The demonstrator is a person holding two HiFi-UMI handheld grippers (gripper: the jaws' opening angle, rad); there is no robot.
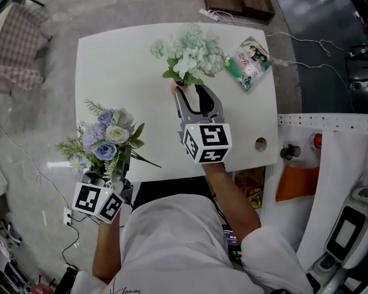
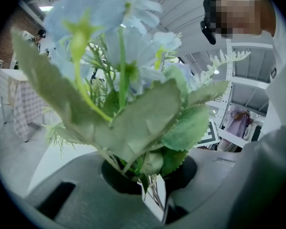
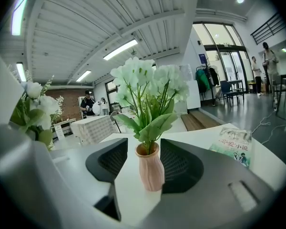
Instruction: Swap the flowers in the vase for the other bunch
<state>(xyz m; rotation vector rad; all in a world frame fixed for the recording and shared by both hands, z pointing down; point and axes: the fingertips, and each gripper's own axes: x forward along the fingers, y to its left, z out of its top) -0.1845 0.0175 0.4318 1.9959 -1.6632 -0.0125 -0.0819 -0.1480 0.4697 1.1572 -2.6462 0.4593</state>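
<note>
A small pink vase [image 1: 179,88] stands on the white table [image 1: 122,66] with a bunch of pale green-white flowers [image 1: 189,55] in it. In the right gripper view the vase [image 3: 150,168] sits between the spread jaws of my right gripper [image 3: 150,162]; the right pad is close to it and a gap shows at the left pad. Seen from the head, the right gripper [image 1: 194,92] reaches to the vase from the near side. My left gripper [image 1: 112,177] hangs off the table's near left edge, shut on the stems [image 2: 153,191] of a blue and white bunch [image 1: 107,138], held upright.
A paperback book [image 1: 249,63] lies at the table's far right corner, right of the vase. A round cable hole [image 1: 260,144] is near the right front edge. A checked-cloth table [image 1: 18,38] stands on the floor at far left, and cables trail at right.
</note>
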